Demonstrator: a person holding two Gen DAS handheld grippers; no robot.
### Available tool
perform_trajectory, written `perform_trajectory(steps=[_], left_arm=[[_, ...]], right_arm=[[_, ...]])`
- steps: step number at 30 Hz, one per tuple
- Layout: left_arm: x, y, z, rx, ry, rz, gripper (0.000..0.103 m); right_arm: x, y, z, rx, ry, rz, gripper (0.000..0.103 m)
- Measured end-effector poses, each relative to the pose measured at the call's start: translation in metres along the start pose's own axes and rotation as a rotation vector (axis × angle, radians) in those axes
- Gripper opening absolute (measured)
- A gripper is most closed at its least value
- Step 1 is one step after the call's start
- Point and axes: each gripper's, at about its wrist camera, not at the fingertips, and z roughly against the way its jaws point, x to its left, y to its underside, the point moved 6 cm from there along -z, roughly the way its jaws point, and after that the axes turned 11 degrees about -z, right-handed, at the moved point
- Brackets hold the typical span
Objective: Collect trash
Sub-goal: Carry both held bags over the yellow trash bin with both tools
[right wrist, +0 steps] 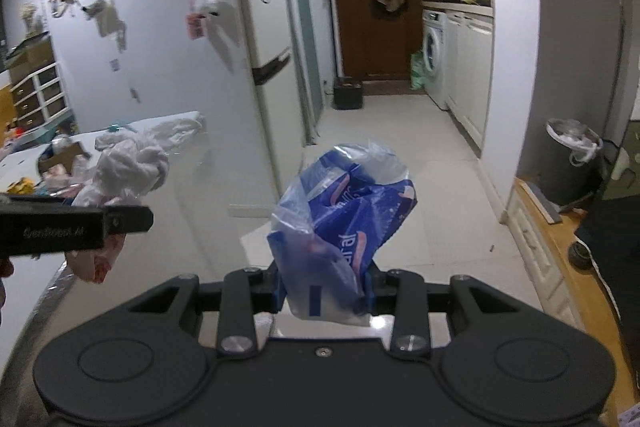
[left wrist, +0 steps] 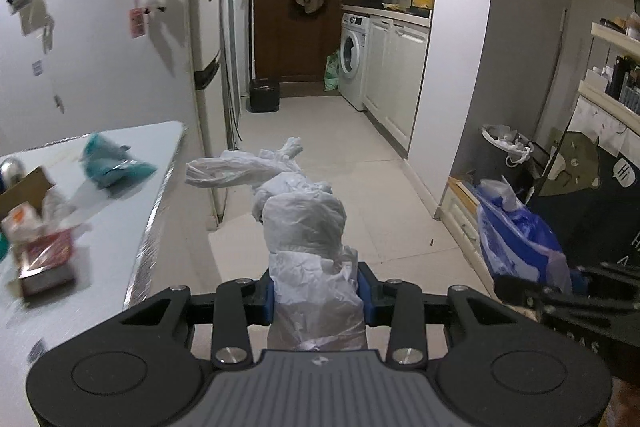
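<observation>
1. Fridge [left wrist: 100,39] at 10 o'clock, magnets on its side.
2. Table [left wrist: 120,211] at 9 o'clock, boxes and a teal packet [left wrist: 114,165] on it.
3. Bin [right wrist: 572,163] at 3 o'clock, white liner.
4. Left gripper [left wrist: 318,287], jaws clamped on white bag [left wrist: 304,223], held above floor.
5. Right gripper [right wrist: 326,289], jaws clamped on blue bag [right wrist: 344,219], held above floor.

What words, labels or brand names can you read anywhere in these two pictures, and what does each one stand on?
"Hi": speech bubble beside the cartoon bear on the dark cloth.
"GenRobot.AI", faint: side of the left gripper.
Print on the blue bag in the right gripper: upside down and creased, unreadable.
Fridge notes and boxes on the table: too blurred.
</observation>
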Motion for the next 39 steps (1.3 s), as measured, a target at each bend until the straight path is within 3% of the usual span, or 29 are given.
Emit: perform_trajectory(steps=[7, 12, 25, 34, 39], left_arm=[[-0.011, -0.015, -0.061, 0.019, 0.018, -0.007, 0.039], [-0.009, 0.004, -0.116, 0.075, 0.034, 0.001, 0.039], [0.012, 0.132, -0.253, 0.356, 0.062, 0.059, 0.039], [0.008, 0.22, -0.294, 0.517, 0.135, 0.077, 0.039], [0.004, 0.263, -0.306, 0.62, 0.202, 0.07, 0.04]], right_arm=[[-0.024, -0.002, -0.048, 0.043, 0.046, -0.036, 0.037], [-0.035, 0.015, -0.103, 0.121, 0.069, -0.071, 0.036], [-0.061, 0.119, -0.231, 0.407, 0.111, -0.144, 0.037], [-0.06, 0.2, -0.287, 0.626, 0.113, -0.154, 0.037], [-0.056, 0.239, -0.298, 0.758, 0.099, -0.125, 0.037]])
